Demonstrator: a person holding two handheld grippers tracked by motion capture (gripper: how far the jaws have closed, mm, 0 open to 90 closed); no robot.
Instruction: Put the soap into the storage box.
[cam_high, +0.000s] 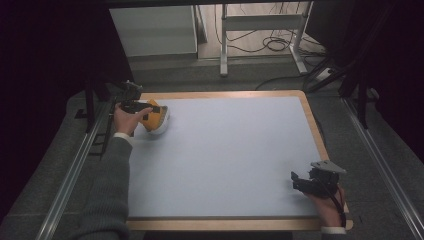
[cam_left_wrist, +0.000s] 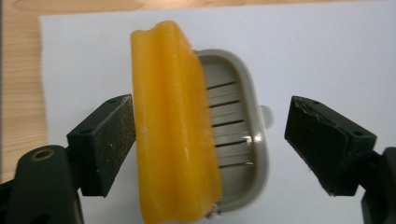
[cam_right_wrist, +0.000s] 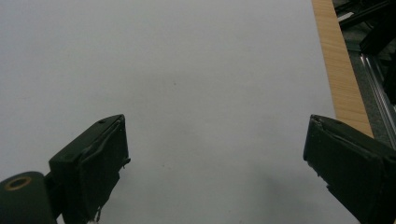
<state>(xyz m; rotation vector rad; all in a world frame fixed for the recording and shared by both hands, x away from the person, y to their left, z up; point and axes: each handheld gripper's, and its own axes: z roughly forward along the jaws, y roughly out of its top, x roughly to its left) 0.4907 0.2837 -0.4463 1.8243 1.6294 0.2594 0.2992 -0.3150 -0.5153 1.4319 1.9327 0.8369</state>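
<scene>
From the high view I see the table (cam_high: 310, 117) with its pale mat (cam_high: 225, 155) framed by a wood edge. My left gripper (cam_high: 150, 107) sits at the far left corner of the mat, held in the left hand (cam_high: 126, 120), and reaches over an orange soap (cam_high: 156, 116) lying in a pale dish (cam_high: 163, 128). My right gripper (cam_high: 296, 181) rests near the near right corner, held in the right hand (cam_high: 327, 205), well apart from the soap, with bare mat in front of it.

In the left gripper view my gripper (cam_left_wrist: 210, 140) has its jaws spread. The soap (cam_left_wrist: 173, 126) stands between them, tilted across the grey slotted dish (cam_left_wrist: 252, 140). The left pad looks to be touching or just beside the soap's side; I cannot tell which. The right pad stands clear of the dish rim, with mat (cam_left_wrist: 327, 56) showing in the gap. So the jaws are released, not clamped on anything.

In the right gripper view my gripper (cam_right_wrist: 215, 158) also has its jaws wide apart over bare mat (cam_right_wrist: 187, 70), gripping nothing. The wood edge (cam_right_wrist: 338, 74) runs along the right.
</scene>
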